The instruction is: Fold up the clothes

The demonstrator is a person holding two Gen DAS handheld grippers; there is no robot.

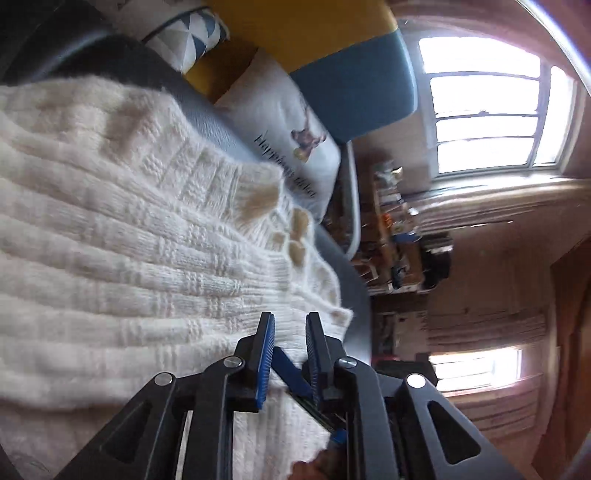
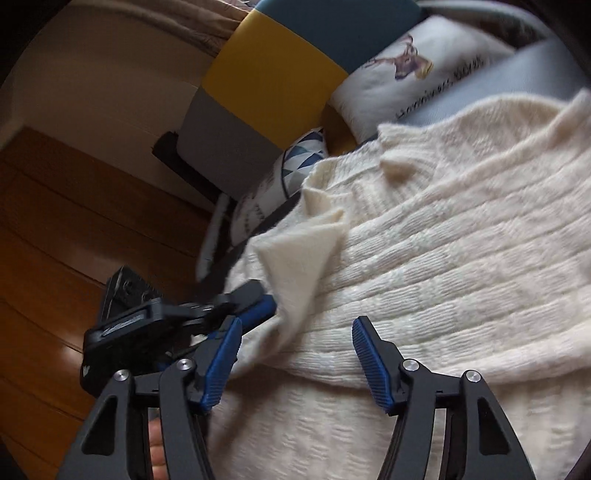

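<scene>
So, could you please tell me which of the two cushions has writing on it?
The white cushion with the dog picture has a line of dark script. The other cushion beside it shows only a blue-and-white triangle pattern.

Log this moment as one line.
task: fold clothes | left hand-held gripper: shut on sweater edge | right hand-held gripper: open over sweater | sweater: partly folded on sofa

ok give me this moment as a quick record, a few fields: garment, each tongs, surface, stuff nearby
garment: cream knit sweater, spread out, one corner lifted
left tongs: shut on the sweater's edge
right tongs: open, hovering over the sweater, holding nothing
surface: grey cushion under the sweater
nearby: white printed pillow, triangle-pattern pillow
floor: wood
</scene>
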